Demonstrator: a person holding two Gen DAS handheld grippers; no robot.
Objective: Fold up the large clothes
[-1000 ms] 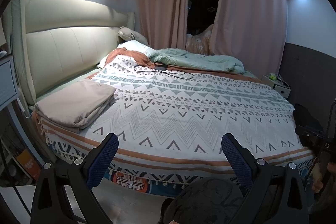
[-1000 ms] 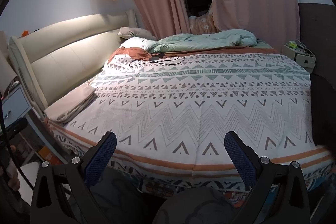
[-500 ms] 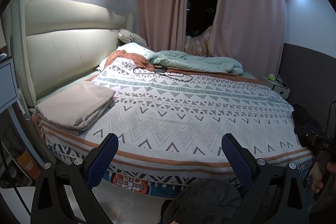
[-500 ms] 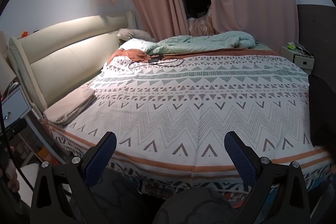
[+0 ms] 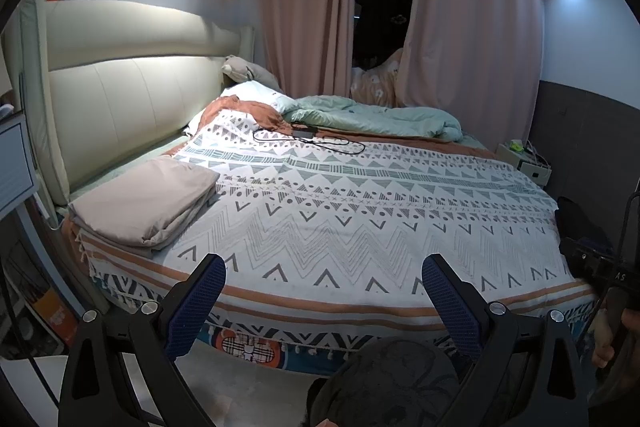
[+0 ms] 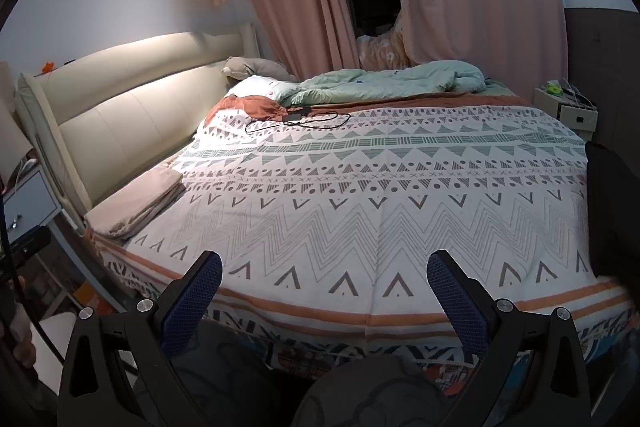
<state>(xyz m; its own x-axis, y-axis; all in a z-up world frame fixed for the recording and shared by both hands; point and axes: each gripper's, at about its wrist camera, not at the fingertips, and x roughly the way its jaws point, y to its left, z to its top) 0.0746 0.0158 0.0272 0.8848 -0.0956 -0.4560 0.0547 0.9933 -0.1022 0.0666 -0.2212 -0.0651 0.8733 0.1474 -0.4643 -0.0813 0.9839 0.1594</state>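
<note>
- Left gripper (image 5: pixel 323 287): we hold it wide apart, empty, short of the bed's near edge.
- Right gripper (image 6: pixel 325 285): likewise wide, empty, short of the same edge.
- Patterned blanket (image 6: pixel 380 195): spread flat over the bed (image 5: pixel 256 343), long axis running along the near edge, straight ahead of both claws.
- Folded beige cloth (image 5: pixel 146 199): at the near-left corner by the headboard (image 5: pixel 120 103); we judge the left claw nearer it.
</note>
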